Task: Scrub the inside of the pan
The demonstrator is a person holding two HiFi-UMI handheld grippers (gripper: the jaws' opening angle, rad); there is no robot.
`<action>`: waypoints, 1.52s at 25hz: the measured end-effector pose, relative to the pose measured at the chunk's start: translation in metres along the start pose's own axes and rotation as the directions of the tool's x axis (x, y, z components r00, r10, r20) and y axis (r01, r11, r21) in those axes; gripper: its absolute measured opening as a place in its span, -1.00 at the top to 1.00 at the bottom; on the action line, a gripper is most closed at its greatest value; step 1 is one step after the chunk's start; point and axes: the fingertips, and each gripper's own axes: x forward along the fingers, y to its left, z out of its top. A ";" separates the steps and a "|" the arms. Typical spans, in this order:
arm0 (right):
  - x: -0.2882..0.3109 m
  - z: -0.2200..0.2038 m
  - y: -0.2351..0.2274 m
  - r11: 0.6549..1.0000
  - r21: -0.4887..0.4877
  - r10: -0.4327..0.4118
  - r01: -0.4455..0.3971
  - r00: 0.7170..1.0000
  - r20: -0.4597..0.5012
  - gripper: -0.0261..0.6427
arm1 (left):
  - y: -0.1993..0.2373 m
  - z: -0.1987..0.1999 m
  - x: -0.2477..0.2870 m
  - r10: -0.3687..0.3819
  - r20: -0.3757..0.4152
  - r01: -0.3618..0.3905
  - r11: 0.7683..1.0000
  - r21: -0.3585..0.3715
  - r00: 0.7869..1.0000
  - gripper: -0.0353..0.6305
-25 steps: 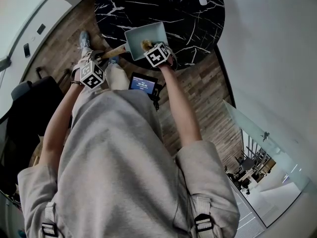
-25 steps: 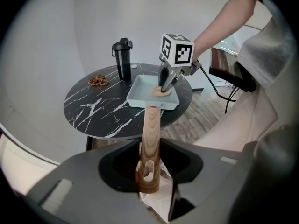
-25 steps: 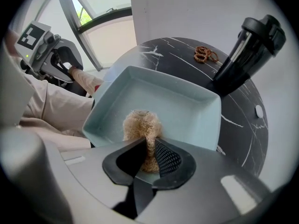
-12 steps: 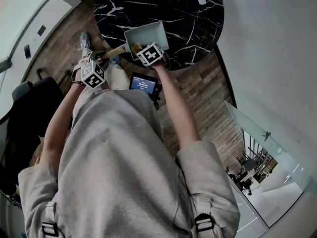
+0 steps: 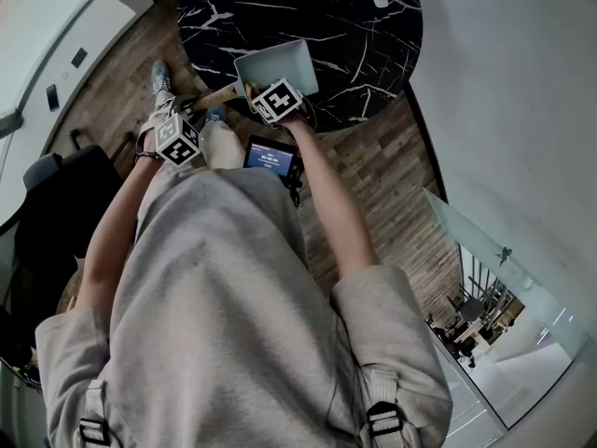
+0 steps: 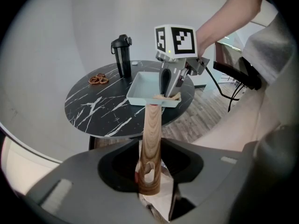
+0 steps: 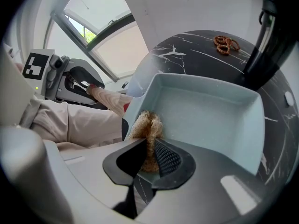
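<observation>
A pale blue square pan point(image 5: 276, 64) point(image 6: 152, 86) point(image 7: 210, 115) rests on the round black marble table point(image 5: 354, 26), near its front edge. Its wooden handle point(image 6: 150, 148) point(image 5: 216, 95) point(image 7: 110, 99) points toward me, and my left gripper point(image 6: 150, 183) point(image 5: 175, 138) is shut on that handle. My right gripper point(image 7: 148, 155) point(image 5: 278, 101) is shut on a tan scrubbing pad point(image 7: 147, 129) point(image 6: 167, 96). The pad presses into the pan's near corner, beside the handle end. In the head view the right gripper's marker cube hides most of the pad.
A black bottle point(image 6: 123, 55) point(image 7: 271, 41) stands on the table beyond the pan, with pretzels point(image 6: 98, 79) point(image 7: 225, 43) beside it. A phone-like device point(image 5: 270, 157) hangs at my waist. Wooden floor point(image 5: 392, 185) surrounds the table, and a dark chair point(image 5: 56, 203) sits at my left.
My right gripper has slid the pad leftward inside the pan, from its middle front to the corner near the handle. The left gripper and the pan stay put.
</observation>
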 end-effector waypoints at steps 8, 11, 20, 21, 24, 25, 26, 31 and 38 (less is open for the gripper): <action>-0.029 0.012 0.020 0.971 0.067 0.220 -0.229 0.968 0.121 0.71 | -0.001 0.000 -0.001 -0.007 -0.003 0.007 1.000 0.004 1.000 0.46; -0.053 0.024 0.025 0.956 0.054 0.268 -0.288 0.934 0.237 0.70 | -0.002 0.000 -0.001 -0.007 0.001 0.007 1.000 0.008 1.000 0.46; -0.093 0.016 -0.085 0.965 0.070 -0.264 0.254 0.926 0.269 0.69 | -0.006 -0.002 -0.003 -0.025 0.004 0.024 0.999 0.046 1.000 0.48; -0.094 0.013 -0.095 0.948 0.063 -0.317 0.311 0.915 0.249 0.69 | -0.006 -0.002 -0.003 -0.024 0.004 0.024 0.998 0.050 1.000 0.49; -0.089 0.003 -0.116 0.901 0.035 -0.431 0.432 0.883 0.186 0.69 | -0.008 -0.001 -0.002 -0.014 -0.002 0.014 0.997 0.078 1.000 0.48; -0.086 0.001 -0.121 0.887 0.022 -0.458 0.461 0.873 0.170 0.70 | -0.008 0.000 -0.002 -0.008 -0.004 0.008 0.996 0.093 1.000 0.47; -0.082 -0.001 -0.125 0.874 0.008 -0.482 0.486 0.863 0.154 0.70 | -0.008 0.000 -0.001 -0.004 -0.004 0.005 0.995 0.103 1.000 0.46; -0.068 -0.002 -0.134 0.832 -0.014 -0.550 0.554 0.828 0.105 0.70 | -0.007 -0.003 0.005 -0.017 -0.017 0.019 0.996 0.091 1.000 0.45; -0.039 0.001 -0.127 0.867 -0.018 -0.497 0.498 0.867 0.031 0.71 | -0.009 -0.006 0.009 -0.045 -0.032 0.047 0.996 0.070 0.998 0.50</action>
